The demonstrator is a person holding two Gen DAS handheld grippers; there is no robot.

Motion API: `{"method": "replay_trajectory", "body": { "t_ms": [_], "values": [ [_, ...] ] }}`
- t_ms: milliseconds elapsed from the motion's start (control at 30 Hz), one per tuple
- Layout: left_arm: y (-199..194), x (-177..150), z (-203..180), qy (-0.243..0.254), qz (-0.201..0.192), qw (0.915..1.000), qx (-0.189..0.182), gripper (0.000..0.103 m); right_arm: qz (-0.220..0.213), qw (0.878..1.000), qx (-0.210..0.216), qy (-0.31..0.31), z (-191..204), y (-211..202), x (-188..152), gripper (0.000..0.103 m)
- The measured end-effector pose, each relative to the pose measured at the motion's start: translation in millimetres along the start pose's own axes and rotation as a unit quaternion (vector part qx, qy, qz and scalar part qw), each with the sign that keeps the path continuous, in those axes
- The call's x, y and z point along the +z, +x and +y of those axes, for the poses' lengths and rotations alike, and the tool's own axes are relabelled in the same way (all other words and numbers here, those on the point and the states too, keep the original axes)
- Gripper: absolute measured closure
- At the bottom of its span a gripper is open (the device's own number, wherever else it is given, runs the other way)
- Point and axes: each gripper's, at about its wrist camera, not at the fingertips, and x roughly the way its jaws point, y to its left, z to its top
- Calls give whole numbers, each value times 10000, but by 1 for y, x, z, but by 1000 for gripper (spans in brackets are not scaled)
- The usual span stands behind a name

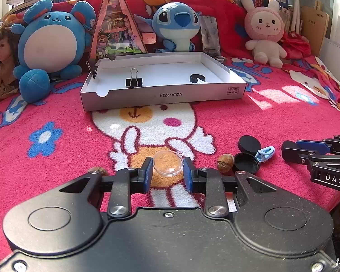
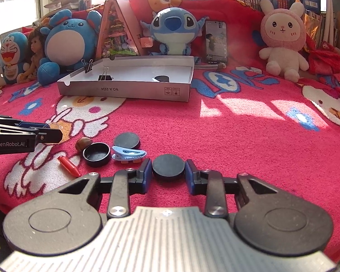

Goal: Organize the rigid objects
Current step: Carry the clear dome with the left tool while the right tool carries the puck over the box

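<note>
My left gripper (image 1: 167, 166) is shut on a clear plastic ball (image 1: 167, 163) that rests low over the red blanket. In the right wrist view my right gripper (image 2: 168, 167) is shut on a flat black round cap (image 2: 168, 165). Between the two grippers lie a brown nut (image 2: 83, 143), an upturned black cap (image 2: 96, 154), a black disc (image 2: 127, 141), a light-blue clip (image 2: 128, 153) and a red pointed piece (image 2: 69, 166). The white cardboard box (image 1: 161, 95) farther back holds a black binder clip (image 1: 133, 81) and a black cap (image 1: 197, 78). A second binder clip (image 2: 88, 66) grips its left wall.
Plush toys line the back: a round blue one (image 1: 49, 45), a blue alien (image 1: 175, 25), a pink rabbit (image 1: 265, 29), plus a doll (image 1: 0, 63). A triangular display case (image 1: 115, 22) and a phone (image 2: 216, 42) stand behind the box. Another nut (image 1: 97, 170) peeks out beside my left finger.
</note>
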Motion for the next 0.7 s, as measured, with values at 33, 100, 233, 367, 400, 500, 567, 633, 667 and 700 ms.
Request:
{"method": "replay_trajectory", "body": {
  "t_ms": [33, 100, 233, 367, 400, 500, 567, 633, 667, 700],
  "values": [
    [-1, 2, 1, -18, -16, 10000, -10, 76, -14, 10000, -10, 12, 0, 0, 1, 66],
    [-1, 6, 3, -51, -35, 10000, -39, 76, -53, 10000, -42, 12, -1, -1, 4, 66],
    [0, 24, 11, -98, -112, 9999, -88, 76, -114, 9999, -48, 56, -3, 1, 14, 66],
    [2, 56, 21, -69, -332, 9994, 19, 76, -143, 9997, 12, 183, -8, 8, 34, 66],
    [4, 62, 23, -76, -375, 9993, 45, 76, -147, 9997, 32, 215, -9, 11, 39, 66],
    [13, 85, 31, -205, -361, 9991, -8, 76, -140, 9995, 96, 256, -11, 19, 56, 66],
    [22, 99, 39, -399, -258, 9988, -98, 76, -68, 9995, 157, 257, -12, 28, 70, 66],
    [35, 115, 47, -616, -113, 9979, -153, 76, -12, 9993, 210, 321, -14, 36, 85, 66],
    [43, 122, 51, -697, -46, 9974, -172, 76, 27, 9990, 247, 375, -15, 42, 96, 66],
    [51, 129, 55, -784, 33, 9968, -171, 76, 45, 9988, 268, 401, -16, 46, 103, 66]
  ]
}}
